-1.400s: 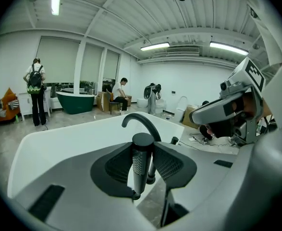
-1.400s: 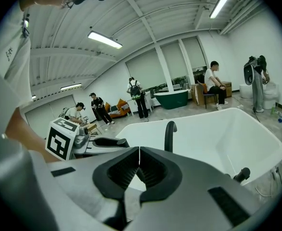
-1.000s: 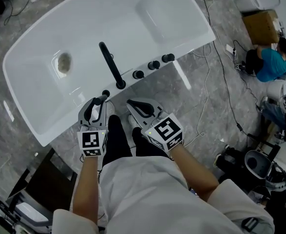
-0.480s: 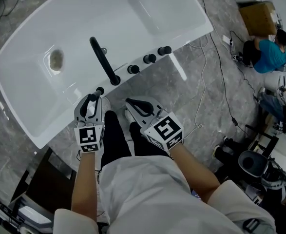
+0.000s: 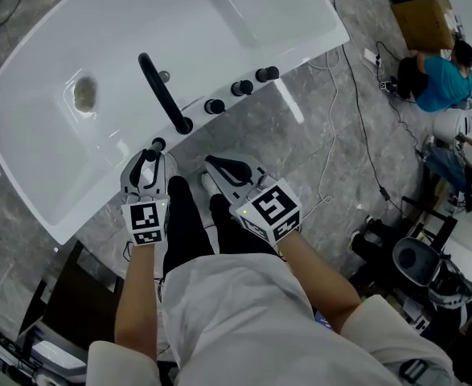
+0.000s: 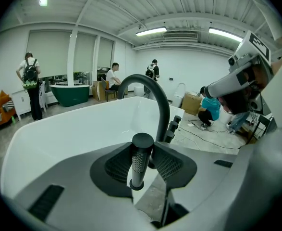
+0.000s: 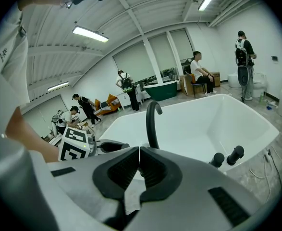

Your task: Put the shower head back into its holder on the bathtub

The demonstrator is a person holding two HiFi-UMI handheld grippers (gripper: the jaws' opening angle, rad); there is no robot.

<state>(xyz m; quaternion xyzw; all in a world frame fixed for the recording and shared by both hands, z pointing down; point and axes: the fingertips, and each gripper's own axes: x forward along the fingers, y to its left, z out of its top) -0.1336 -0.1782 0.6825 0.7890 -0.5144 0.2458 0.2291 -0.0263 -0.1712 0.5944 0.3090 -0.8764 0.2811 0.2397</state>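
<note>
The left tool (image 5: 149, 161) is clamped on the slim black cylindrical shower head (image 6: 137, 163), pads pressing its knurled grip. The head stands upright at the near rim of the white oval bathtub (image 5: 219, 47), close to the black arched metal spout (image 5: 162, 91). The right tool (image 7: 139, 163) is closed on nothing, over the grey marbled floor (image 5: 300, 159).
</note>
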